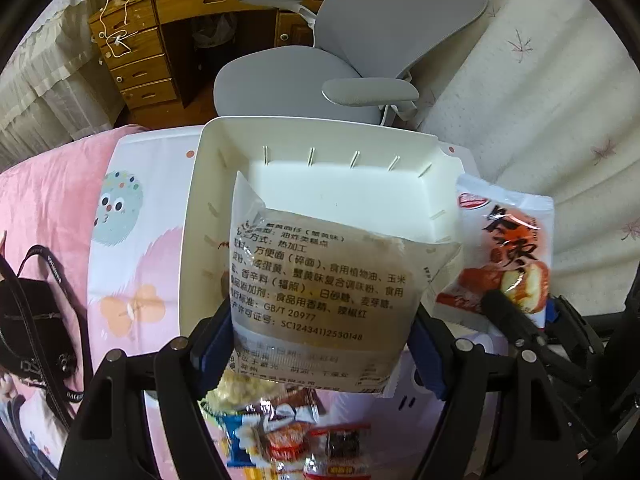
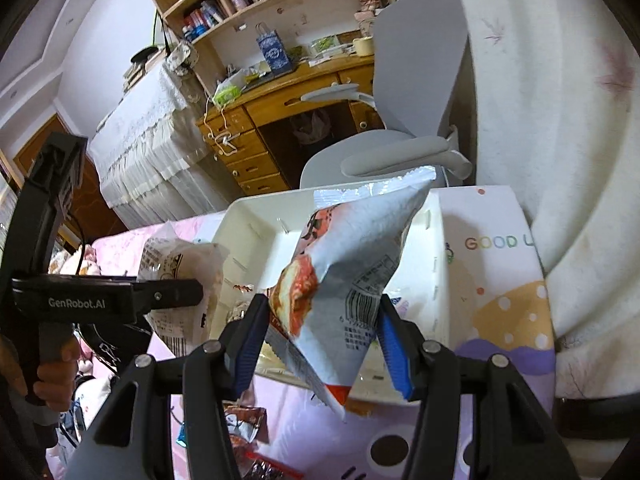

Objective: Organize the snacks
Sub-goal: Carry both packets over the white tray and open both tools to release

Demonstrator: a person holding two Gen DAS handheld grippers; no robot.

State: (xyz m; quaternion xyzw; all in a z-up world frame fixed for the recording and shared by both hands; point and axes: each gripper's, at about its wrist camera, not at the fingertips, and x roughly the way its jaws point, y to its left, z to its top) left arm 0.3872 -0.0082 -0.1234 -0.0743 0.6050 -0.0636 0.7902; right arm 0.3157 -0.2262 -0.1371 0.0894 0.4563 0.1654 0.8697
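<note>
Two crinkly packets gripped | clear pouch (image 1: 320, 304) | glossy white-red pouch (image 2: 344, 280) | rigid white bin (image 1: 344, 184)

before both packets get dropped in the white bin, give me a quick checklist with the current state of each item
1. Left gripper shut on the clear noodle-snack packet: ok.
2. Right gripper shut on the red-and-white snack packet: ok.
3. White bin floor bare where visible: ok.
4. Clear packet over the bin: ok.
5. Red-and-white packet fully inside the rim line: cannot tell.
6. Loose snacks on the bed left to sort: not ok.
</note>
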